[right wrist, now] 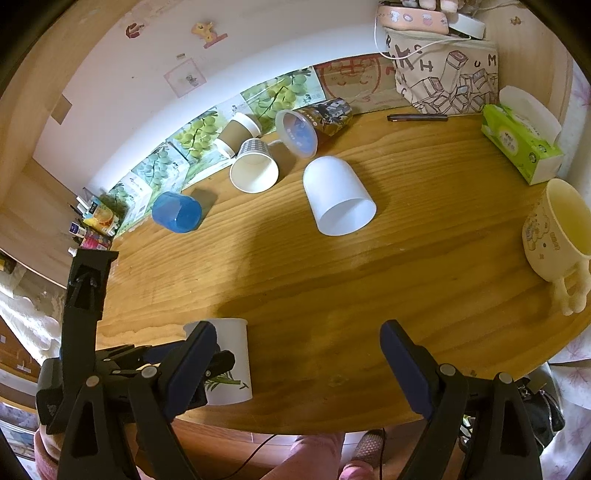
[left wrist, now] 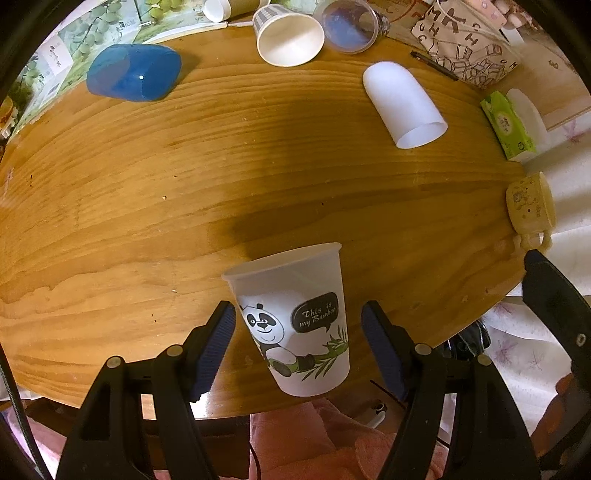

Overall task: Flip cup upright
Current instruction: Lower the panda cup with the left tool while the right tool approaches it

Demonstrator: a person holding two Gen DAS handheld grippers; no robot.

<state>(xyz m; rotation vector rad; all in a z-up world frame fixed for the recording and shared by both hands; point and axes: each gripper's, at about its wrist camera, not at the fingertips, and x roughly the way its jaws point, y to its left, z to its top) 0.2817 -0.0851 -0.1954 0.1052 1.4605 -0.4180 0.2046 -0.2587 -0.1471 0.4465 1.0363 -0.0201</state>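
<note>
Left gripper point(left wrist: 298, 345): we see its two blue-padded fingers spread wide, one on each side of the panda cup, with a clear gap to the cup wall on both sides; it grips nothing.
Right gripper point(right wrist: 299, 363): we see its jaws wide apart over bare wood near the table's front edge, holding nothing.
Panda cup point(left wrist: 295, 321): we find it standing upright, mouth up, on the wooden table point(left wrist: 147, 206) close to the front edge; in the right wrist view it sits partly hidden behind the left gripper's fingers.
White cup point(left wrist: 404, 105): we see it lying on its side past the middle of the table, open mouth towards us.
Blue cup point(left wrist: 135, 72): on its side, far left, well apart from the white one.
Paper cup point(left wrist: 288, 37): on its side near the back edge, mouth facing us, just beside a clear plastic cup point(left wrist: 351, 26) that seems to hold a dark printed sleeve, though we cannot tell for sure.
Cream mug point(right wrist: 557, 236): we see it at the table's right edge, tilted, handle downward.
Tissue box point(right wrist: 522, 144): green, at the right rear, near a printed fabric bag point(right wrist: 447, 81).
</note>
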